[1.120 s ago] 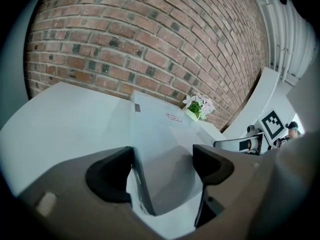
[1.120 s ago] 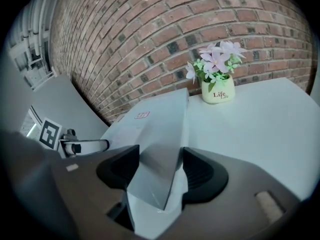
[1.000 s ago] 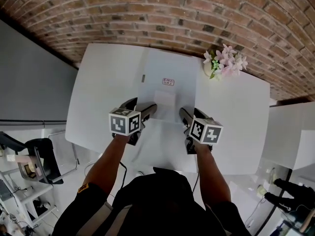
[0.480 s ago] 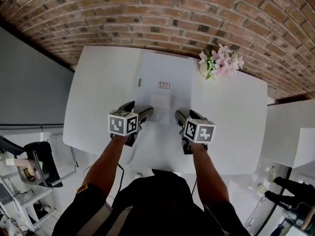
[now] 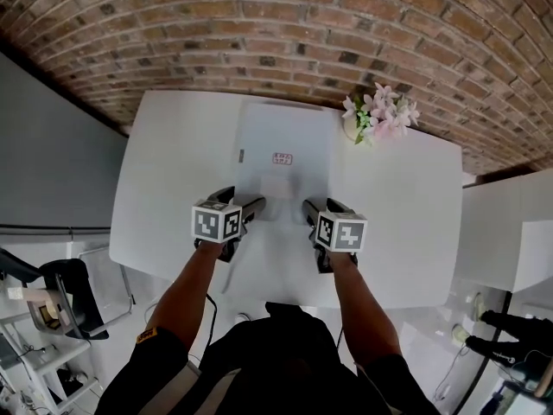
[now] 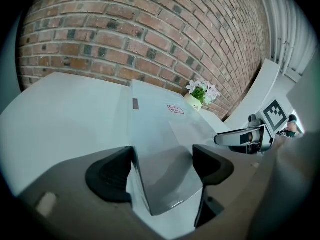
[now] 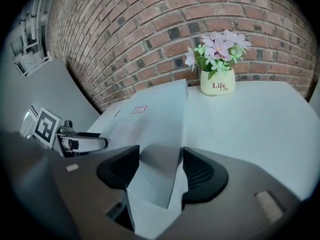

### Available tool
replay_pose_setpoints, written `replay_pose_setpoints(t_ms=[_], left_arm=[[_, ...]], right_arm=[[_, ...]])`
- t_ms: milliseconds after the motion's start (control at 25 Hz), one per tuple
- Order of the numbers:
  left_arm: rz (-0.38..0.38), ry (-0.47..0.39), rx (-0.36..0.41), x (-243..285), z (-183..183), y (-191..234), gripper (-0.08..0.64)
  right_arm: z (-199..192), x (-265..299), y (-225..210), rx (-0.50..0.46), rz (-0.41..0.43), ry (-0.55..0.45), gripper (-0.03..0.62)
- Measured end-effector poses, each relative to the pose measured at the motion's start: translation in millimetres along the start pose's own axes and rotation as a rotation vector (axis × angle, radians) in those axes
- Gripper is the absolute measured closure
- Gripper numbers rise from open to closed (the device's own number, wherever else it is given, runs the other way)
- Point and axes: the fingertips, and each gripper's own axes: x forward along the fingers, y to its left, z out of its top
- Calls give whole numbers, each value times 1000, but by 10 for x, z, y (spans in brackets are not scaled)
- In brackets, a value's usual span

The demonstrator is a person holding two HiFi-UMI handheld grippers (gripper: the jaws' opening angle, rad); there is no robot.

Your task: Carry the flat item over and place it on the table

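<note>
Brick wall across the back, and pushed up against it is a white surface with rounded corners. There's a grey panel off to the left.

The flat item here is a pale grey sheet that runs lengthwise from near the wall back toward the person. It has a little label with red print partway along and a small dark mark by its left edge. The far part looks like it's lying on the surface, while the near end is up in both grippers.

The left hand-held gripper is clamped on the sheet's near left corner. In its own view the sheet fills the gap between the jaws and buckles a bit there. The right hand-held gripper is doing the same on the near right corner, with the jaws closed onto a folded-looking bit of sheet. The two are side by side, just apart, with their marker cubes facing up.

A small white pot of pink flowers sits at the back right of the surface by the wall — it's beside the sheet's far right corner and not touching it.
</note>
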Motion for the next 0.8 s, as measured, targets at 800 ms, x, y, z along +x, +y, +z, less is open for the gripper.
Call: replay_pose_setpoints(t_ms=[800], left_arm=[[96,-174,117,-866,340,-457,316]], right_arm=[[267,-738,561,-127,-87,-261,462]])
